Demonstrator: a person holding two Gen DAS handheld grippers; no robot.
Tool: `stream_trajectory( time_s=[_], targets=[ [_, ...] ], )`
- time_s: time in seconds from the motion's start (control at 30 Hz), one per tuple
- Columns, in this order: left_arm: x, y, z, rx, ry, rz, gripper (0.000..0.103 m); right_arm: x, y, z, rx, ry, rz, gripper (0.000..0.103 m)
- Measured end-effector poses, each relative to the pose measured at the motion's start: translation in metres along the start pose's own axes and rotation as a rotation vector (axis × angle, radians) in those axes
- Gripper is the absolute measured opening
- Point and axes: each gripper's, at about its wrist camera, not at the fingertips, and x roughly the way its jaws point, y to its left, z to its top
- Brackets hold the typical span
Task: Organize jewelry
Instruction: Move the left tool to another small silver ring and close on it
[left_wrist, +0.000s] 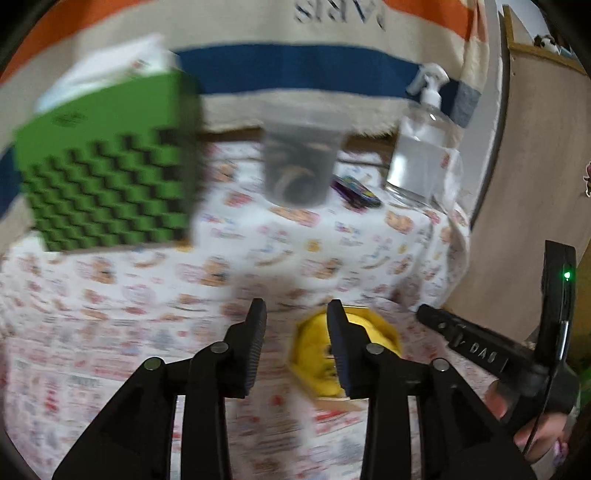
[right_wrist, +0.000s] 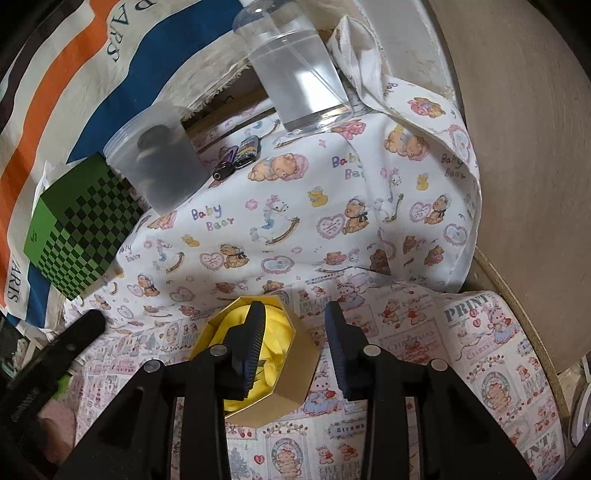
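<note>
one gold box (right_wrist: 291, 373), two parted grippers (right_wrist: 293, 325)

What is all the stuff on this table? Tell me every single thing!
gold box: one, gold with yellow lining, near edge, by both grippers
green box: one, green and black checks, far left
plastic tub: one, cloudy with dark things inside, beside green box
pump bottle: one, clear, far right
small dark items: a few, purple and black, between tub and bottle
tablecloth: white, bear print, covers table
striped cloth: orange, blue, cream, behind table
left gripper: black, jaws apart, empty
right gripper: black, jaws apart, over gold box
</note>
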Motion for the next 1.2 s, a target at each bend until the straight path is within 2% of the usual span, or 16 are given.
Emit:
stream_trajectory(
  time_s=[0.1,0.17,0.2,0.3,0.43,0.73,0.87,1.0,1.03,1.1,1.2],
  targets=[
    [-0.020,0.018,-0.008,0.009,-0.043,0.067,0.039,-0.002,0.007,-0.002,-0.029,-0.009,0.000,0.037],
    [-0.032,0.030,-0.016,0.010,-0.077,0.109,0.039,-0.004,0.013,-0.005,-0.046,-0.016,-0.003,0.045],
    [-0.036,0.036,-0.019,0.006,-0.090,0.125,0.039,-0.004,0.015,-0.005,-0.054,-0.018,-0.001,0.045],
    [-0.044,0.057,-0.026,-0.015,-0.106,0.158,0.039,-0.008,0.028,-0.010,-0.105,-0.029,0.011,0.046],
    [-0.047,0.082,-0.034,-0.055,-0.120,0.185,0.039,-0.011,0.041,-0.015,-0.157,-0.045,0.001,0.052],
    [-0.021,0.118,-0.053,-0.116,-0.044,0.223,0.043,-0.010,0.051,-0.022,-0.206,-0.053,-0.018,0.062],
    [-0.012,0.119,-0.057,-0.130,-0.027,0.193,0.053,-0.005,0.048,-0.023,-0.204,-0.045,-0.032,0.062],
    [0.006,0.114,-0.065,-0.138,0.045,0.172,0.053,-0.003,0.047,-0.023,-0.201,-0.041,-0.044,0.062],
    [0.012,0.113,-0.066,-0.136,0.065,0.177,0.052,-0.003,0.047,-0.023,-0.202,-0.042,-0.046,0.062],
    [0.023,0.113,-0.068,-0.135,0.102,0.183,0.039,-0.003,0.048,-0.023,-0.206,-0.043,-0.049,0.063],
    [0.040,0.114,-0.073,-0.132,0.161,0.173,0.029,-0.004,0.050,-0.023,-0.212,-0.044,-0.051,0.063]
  ],
)
